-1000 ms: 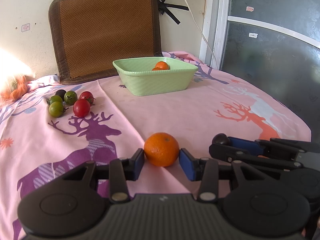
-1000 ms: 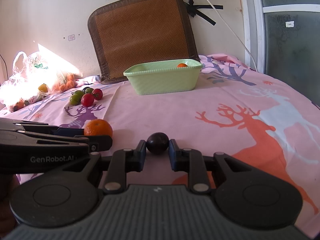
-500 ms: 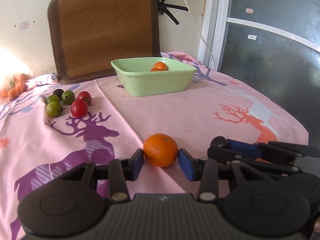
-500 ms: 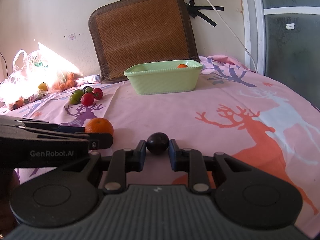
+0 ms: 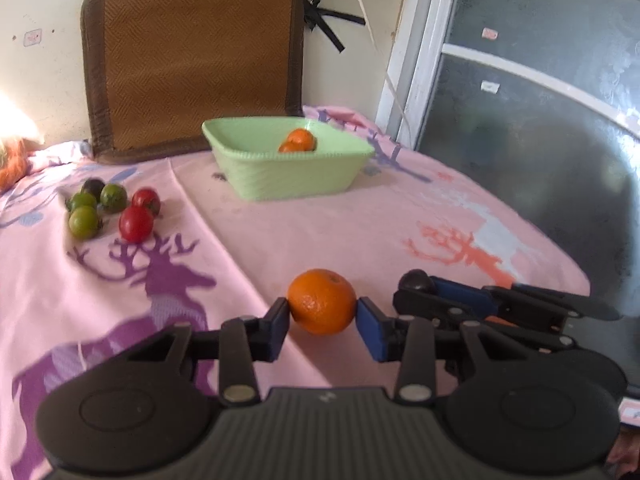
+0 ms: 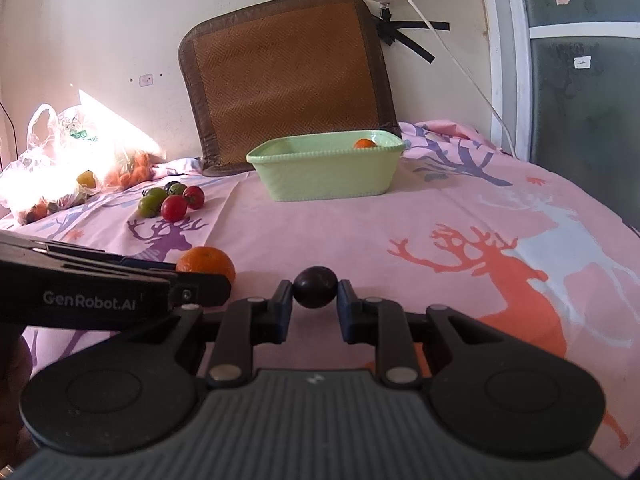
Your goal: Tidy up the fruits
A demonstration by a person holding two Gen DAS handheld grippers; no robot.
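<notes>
My left gripper (image 5: 323,314) is shut on an orange (image 5: 322,301), both blue pads pressed to its sides just above the pink deer-print cloth (image 5: 304,240). To its right, my right gripper (image 6: 315,298) is shut on a small dark round fruit (image 6: 315,287). In the right wrist view the orange (image 6: 206,266) shows behind the left gripper's fingers (image 6: 200,292). A light green bowl (image 5: 288,180) at the back holds two oranges (image 5: 298,140). Red and green tomatoes (image 5: 136,224) lie grouped at the left.
A brown woven cushion (image 5: 192,60) leans on the wall behind the bowl. A plastic bag of fruit (image 6: 60,168) sits at the far left in sunlight. A glass door (image 5: 540,120) and the table's rounded edge (image 5: 568,264) bound the right side. A white cable (image 5: 372,40) hangs from the wall.
The left pads have closed the small gaps and now press on the orange, and the left wrist view has tipped slightly. The right gripper and its dark fruit have stayed put.
</notes>
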